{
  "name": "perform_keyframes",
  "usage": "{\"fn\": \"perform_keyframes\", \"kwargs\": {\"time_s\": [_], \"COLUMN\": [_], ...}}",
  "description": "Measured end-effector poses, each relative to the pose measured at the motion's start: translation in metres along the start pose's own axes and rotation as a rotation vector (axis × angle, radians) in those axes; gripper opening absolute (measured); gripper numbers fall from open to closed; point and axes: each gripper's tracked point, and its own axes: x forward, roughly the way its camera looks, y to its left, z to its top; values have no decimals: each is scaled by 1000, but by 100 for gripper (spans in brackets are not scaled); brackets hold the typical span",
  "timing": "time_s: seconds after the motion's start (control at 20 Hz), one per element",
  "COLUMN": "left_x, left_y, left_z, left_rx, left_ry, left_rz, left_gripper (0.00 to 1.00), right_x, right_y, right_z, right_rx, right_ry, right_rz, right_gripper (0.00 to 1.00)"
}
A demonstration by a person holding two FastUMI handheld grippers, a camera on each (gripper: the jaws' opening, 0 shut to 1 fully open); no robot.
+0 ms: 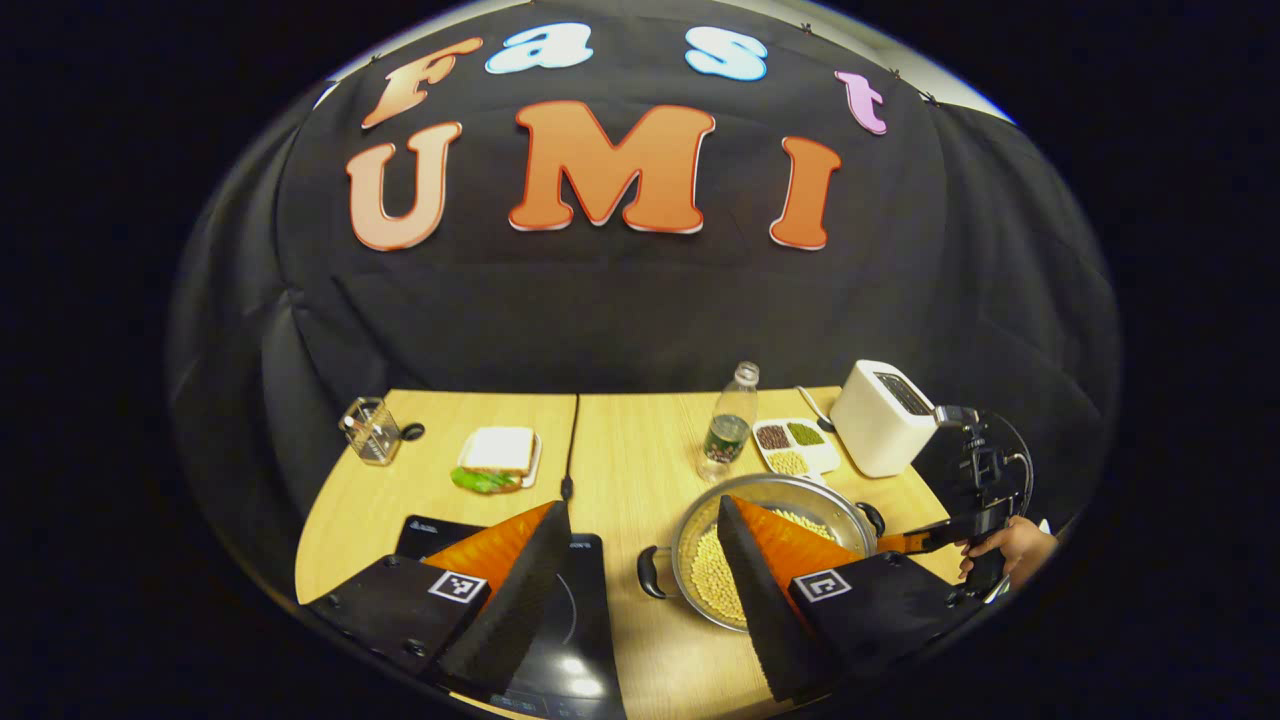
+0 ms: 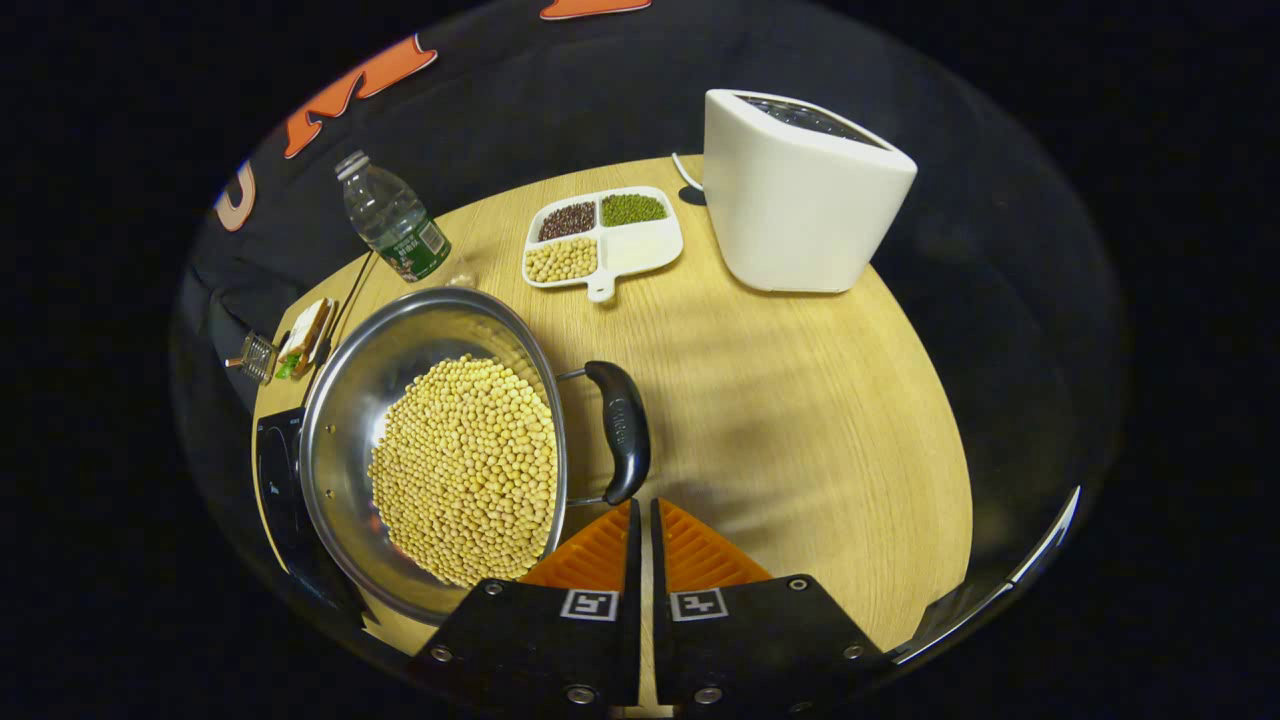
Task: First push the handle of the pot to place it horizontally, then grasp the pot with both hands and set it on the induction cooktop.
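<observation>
In the left gripper view, the left gripper (image 1: 640,520) sits at the bottom of the frame with its jaws spread wide and nothing between them. One finger lies over the black induction cooktop (image 1: 590,640) at lower left, the other crosses the near side of the pot (image 1: 770,545) at lower centre right. The pot, a steel pan full of pale beans, stands on the wooden table (image 1: 620,450) just right of the cooktop, apart from it by a narrow strip of bare wood. Its left handle (image 1: 650,575) points toward the cooktop. At the right edge of this view the right gripper (image 1: 915,542) reaches in beside the pot's far handle, a hand (image 1: 1010,550) holding it.

In the right gripper view, the right gripper (image 2: 645,520) shows at bottom centre, its jaws nearly closed with only a thin slit between them, gripping nothing. The tips lie just below the lower end of the pot's black handle (image 2: 622,430); whether they touch it cannot be told. The pot (image 2: 440,450) fills the left centre.

Toward the upper part of that view stand a water bottle (image 2: 392,218), a divided white dish (image 2: 605,240) of beans and a white toaster (image 2: 800,195). A broad stretch of bare table (image 2: 800,420) lies open on the right, down to its curved edge. A sandwich on a plate (image 1: 497,458) and a small clear container (image 1: 372,430) rest at the left of the left gripper view.
</observation>
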Motion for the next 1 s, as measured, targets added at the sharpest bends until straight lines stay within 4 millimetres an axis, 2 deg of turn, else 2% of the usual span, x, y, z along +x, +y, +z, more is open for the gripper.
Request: {"fn": "perform_keyframes", "kwargs": {"time_s": [0.05,0.1,0.15,0.2,0.25,0.3,0.45,0.6,0.7,1.0], "left_x": [8,16,24,32,40,47,73,96,110,148], "left_y": [-3,-8,-12,-16,-18,-18,-20,-15,-22,-9], "left_z": [-12,-22,-32,-42,-52,-59,-82,-106,-122,-151], "left_rx": [-12,-28,-44,-56,-63,-67,-73,-51,-57,-74], "left_ry": [40,80,111,145,173,198,257,300,325,401], "left_rz": [-17,-35,-52,-64,-71,-75,-66,-37,-41,11], "left_gripper": [95,96,96,96,96,96,96,97,97,96], "right_x": [-7,-13,-18,-23,-26,-28,-29,-21,-14,8], "right_y": [0,2,4,5,7,7,14,22,27,32], "right_z": [7,13,19,23,27,30,31,33,35,37], "right_rx": [16,37,54,59,56,48,30,9,-10,-34], "right_ry": [-31,-60,-86,-109,-128,-143,-154,-149,-148,-130], "right_rz": [12,31,48,61,68,74,86,86,85,59], "right_gripper": [8,21,24,35,36,49,66,84,89,94]}}
